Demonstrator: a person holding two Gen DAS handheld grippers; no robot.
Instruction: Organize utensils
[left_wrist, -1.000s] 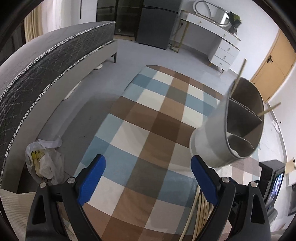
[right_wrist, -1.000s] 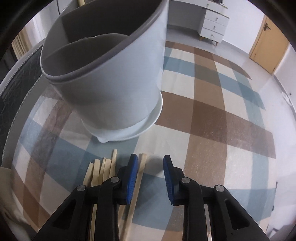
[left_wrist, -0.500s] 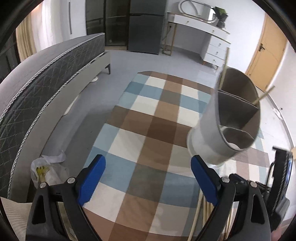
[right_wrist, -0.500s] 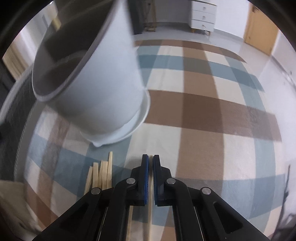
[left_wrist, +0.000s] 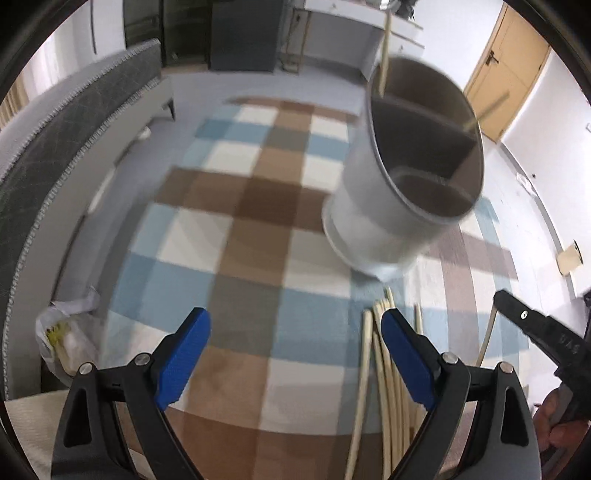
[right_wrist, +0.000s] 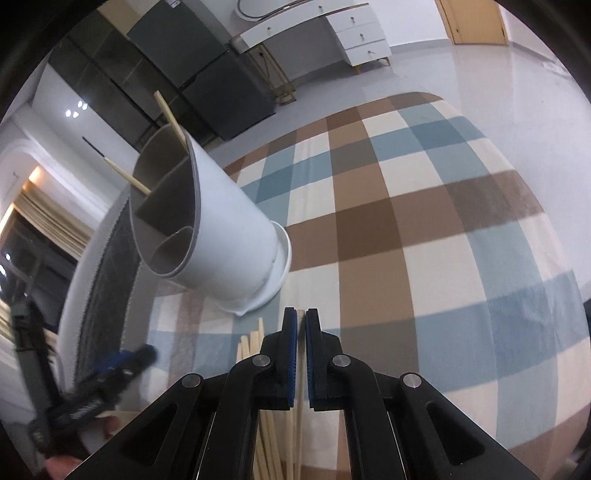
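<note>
Right black gripper with blue pads (right_wrist: 301, 325) pointed steeply down over the rug, jaws pinched tight on a single pale wooden chopstick (right_wrist: 300, 373) running up between the pads. Left black gripper with blue pads (left_wrist: 295, 354) also angled down, jaws spread wide with nothing between them, above the near part of the checked brown, blue and cream rug (left_wrist: 236, 258). At the far right of the left wrist view, part of the right gripper's black frame plus a bit of a hand (left_wrist: 557, 421) beneath it.

Just below and beside the grippers, a loose bundle of pale wooden chopsticks (left_wrist: 384, 376) lying flat on the rug, tips toward the holder. Wide stretch of bare rug open to the left gripper's front and side. Along one edge of the rug, the grey quilted mattress (left_wrist: 48, 155) on its base; near its corner, a crumpled white plastic bag (left_wrist: 66, 336).

Just past the bundle, a white cylindrical utensil holder with grey inner dividers (right_wrist: 221, 236) standing on the rug in a shallow white saucer base. In its far compartments, two chopsticks (right_wrist: 170, 110) leaning out over the rim; nearest round compartment seemingly empty.

Beyond, grey floor, a white dresser (right_wrist: 354, 33), a dark cabinet and a wooden door (left_wrist: 502, 70).
</note>
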